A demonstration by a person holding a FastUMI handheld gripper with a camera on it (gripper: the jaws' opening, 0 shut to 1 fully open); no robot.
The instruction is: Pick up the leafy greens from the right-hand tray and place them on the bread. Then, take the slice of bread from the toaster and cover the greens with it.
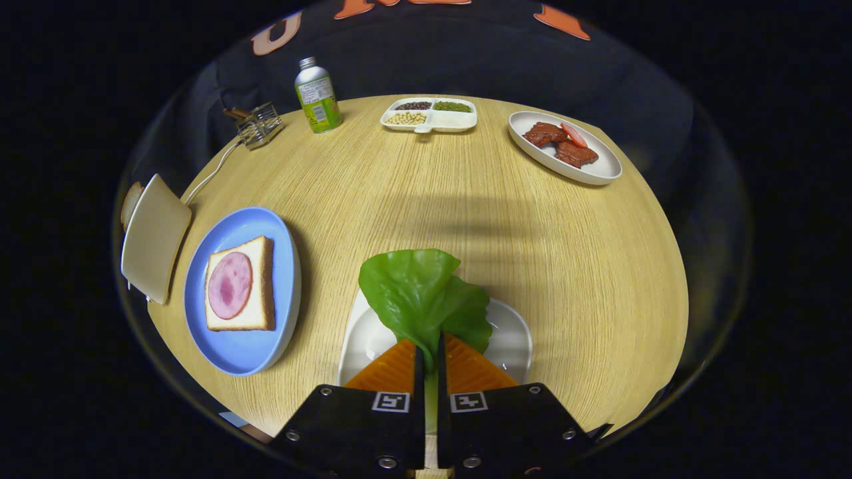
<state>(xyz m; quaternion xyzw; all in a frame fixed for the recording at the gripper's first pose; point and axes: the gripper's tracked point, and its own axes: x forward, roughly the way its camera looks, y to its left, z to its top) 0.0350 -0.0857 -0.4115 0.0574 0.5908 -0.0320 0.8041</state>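
Note:
My gripper [430, 359] is shut on the stem of the leafy greens [419, 293], whose broad green leaf stands up just ahead of the fingers over a white tray [516, 339]. To the left lies a blue plate [233, 352] holding a slice of bread [256, 293] topped with a round of pink ham [229, 285]. Further left stands the cream toaster [154, 236], with the edge of a bread slice [130, 203] showing behind it.
On the round wooden table [466, 199], a divided white dish of beans [429, 114] sits at the far side. A white oval plate with meat pieces [564, 146] is far right. A green bottle [317, 96] and a wire rack [259, 123] stand far left.

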